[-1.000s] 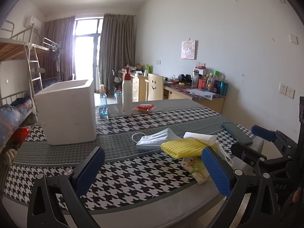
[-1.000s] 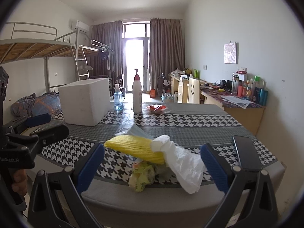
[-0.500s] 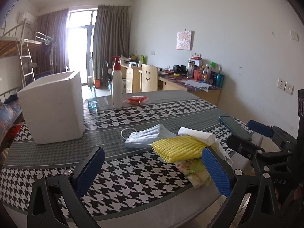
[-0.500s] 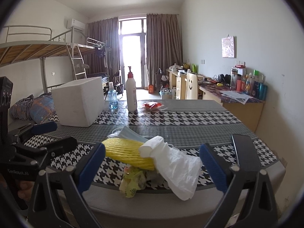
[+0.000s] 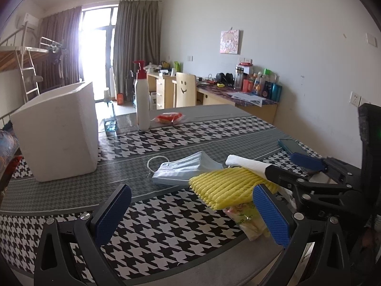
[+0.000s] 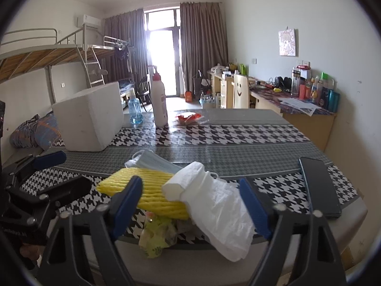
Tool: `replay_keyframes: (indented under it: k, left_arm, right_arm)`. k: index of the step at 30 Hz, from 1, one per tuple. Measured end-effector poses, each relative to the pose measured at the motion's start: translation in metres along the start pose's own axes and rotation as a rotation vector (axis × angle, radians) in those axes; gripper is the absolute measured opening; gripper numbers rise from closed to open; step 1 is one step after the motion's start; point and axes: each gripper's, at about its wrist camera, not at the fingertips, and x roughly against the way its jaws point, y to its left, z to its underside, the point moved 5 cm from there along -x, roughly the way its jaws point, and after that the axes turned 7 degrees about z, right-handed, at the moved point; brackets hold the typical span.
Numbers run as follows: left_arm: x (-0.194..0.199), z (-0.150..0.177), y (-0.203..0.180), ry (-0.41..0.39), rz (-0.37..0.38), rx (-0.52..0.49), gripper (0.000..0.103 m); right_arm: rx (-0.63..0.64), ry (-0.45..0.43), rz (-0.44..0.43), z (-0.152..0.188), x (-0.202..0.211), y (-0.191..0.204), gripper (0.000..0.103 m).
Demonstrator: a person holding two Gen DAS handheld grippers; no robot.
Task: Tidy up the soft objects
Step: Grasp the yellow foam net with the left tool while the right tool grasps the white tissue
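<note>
A pile of soft things lies at the near table edge: a yellow ribbed foam net, a crumpled white bag over its right end, a pale blue face mask behind, and a green-yellow printed packet underneath. My right gripper is just in front of the pile. Its jaws are closing, with the white bag and the net's end between them, and the pads are not pressing on either. My left gripper stands open and holds nothing, just left of the net.
A white foam box stands at the left of the houndstooth table. Behind it are a pump bottle, a small blue bottle and a red snack packet. A dark phone lies at the right edge.
Both grippers have moved forward toward the pile, which now looks larger. The right gripper's jaws have narrowed around the white bag and net. Nothing on the table has shifted.
</note>
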Motion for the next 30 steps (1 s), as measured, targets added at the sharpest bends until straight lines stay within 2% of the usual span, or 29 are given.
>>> replay_keyframes:
  k: [4, 7, 9, 11, 12, 14, 18, 22, 26, 30]
  left_arm:
    - [-0.007, 0.0, -0.004, 0.016, 0.021, -0.003, 0.102]
    - [-0.012, 0.001, -0.011, 0.035, 0.066, -0.012, 0.102]
    - [-0.015, 0.001, -0.015, 0.039, 0.076, -0.024, 0.102]
    - [-0.017, 0.002, -0.016, 0.045, 0.085, -0.02, 0.102]
    - [-0.018, 0.002, -0.016, 0.049, 0.092, -0.016, 0.102]
    - [-0.023, 0.003, -0.017, 0.062, 0.109, -0.007, 0.102]
    - [-0.028, 0.004, -0.019, 0.076, 0.14, 0.015, 0.102]
    - [-0.038, 0.011, -0.021, 0.122, 0.156, 0.033, 0.1]
    - [-0.044, 0.016, -0.018, 0.161, 0.184, 0.078, 0.088]
    - [-0.047, 0.018, -0.017, 0.18, 0.202, 0.108, 0.072]
  right_arm:
    - [-0.022, 0.072, -0.021, 0.005, -0.018, -0.005, 0.066]
    - [-0.025, 0.082, -0.035, 0.006, -0.02, -0.005, 0.051]
    - [-0.034, 0.102, -0.054, 0.007, -0.022, -0.006, 0.044]
    - [-0.035, 0.115, -0.062, 0.008, -0.024, -0.008, 0.032]
    - [-0.033, 0.123, -0.064, 0.009, -0.024, -0.008, 0.032]
    - [-0.034, 0.121, -0.064, 0.008, -0.021, -0.01, 0.023]
    - [-0.032, 0.109, -0.058, 0.007, -0.017, -0.013, 0.02]
    - [-0.029, 0.104, -0.05, 0.008, -0.016, -0.015, 0.02]
    - [-0.031, 0.1, -0.042, 0.008, -0.018, -0.018, 0.02]
    - [-0.03, 0.103, -0.038, 0.01, -0.019, -0.017, 0.02]
